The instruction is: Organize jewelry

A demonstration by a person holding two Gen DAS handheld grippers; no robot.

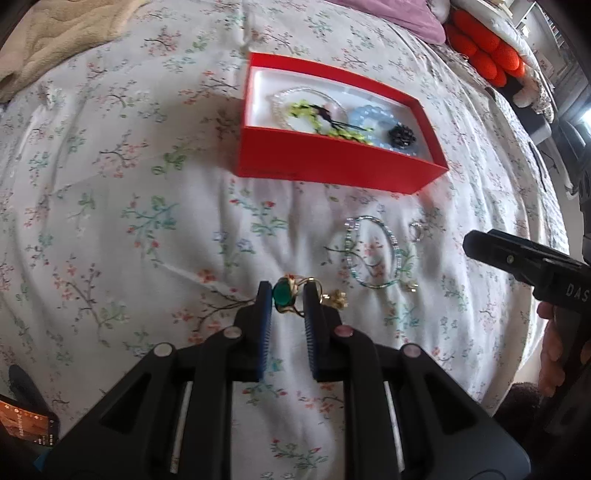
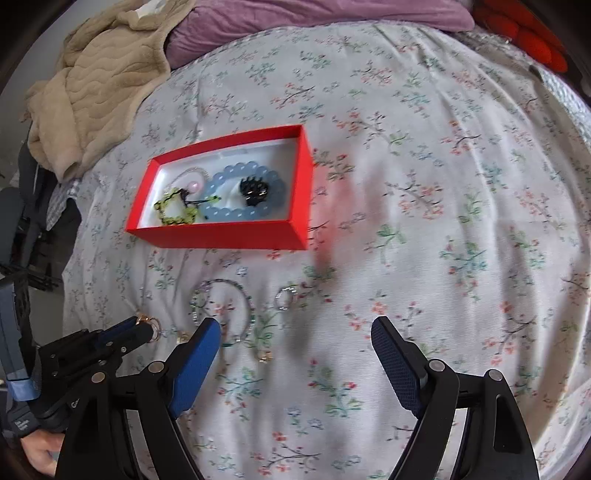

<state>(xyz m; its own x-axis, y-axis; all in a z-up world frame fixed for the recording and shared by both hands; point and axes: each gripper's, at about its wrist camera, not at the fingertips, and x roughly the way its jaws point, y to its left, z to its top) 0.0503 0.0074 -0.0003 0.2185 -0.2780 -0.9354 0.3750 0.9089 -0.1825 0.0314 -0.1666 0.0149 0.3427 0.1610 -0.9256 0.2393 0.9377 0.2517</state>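
My left gripper [image 1: 288,293] is shut on a gold ring with a green stone [image 1: 283,295], just above the floral bedspread. A small gold piece [image 1: 338,298] lies right of its fingers. A red box [image 1: 334,162] behind it holds a clear bead bracelet, a green bracelet [image 1: 314,120], a blue bead bracelet and a black piece [image 1: 400,136]. A blue-green bracelet [image 1: 373,254] and a silver ring [image 1: 417,230] lie on the bed. My right gripper [image 2: 295,332] is open and empty above the bed, right of the bracelet [image 2: 221,308] and silver ring [image 2: 285,297]. The left gripper [image 2: 142,328] shows at lower left.
A beige blanket [image 2: 96,85] and a purple pillow [image 2: 295,26] lie at the far side of the bed. Orange cushions [image 1: 487,51] sit at the back right. The red box [image 2: 221,234] stands mid-bed. A small gold earring [image 2: 264,356] lies near my right gripper.
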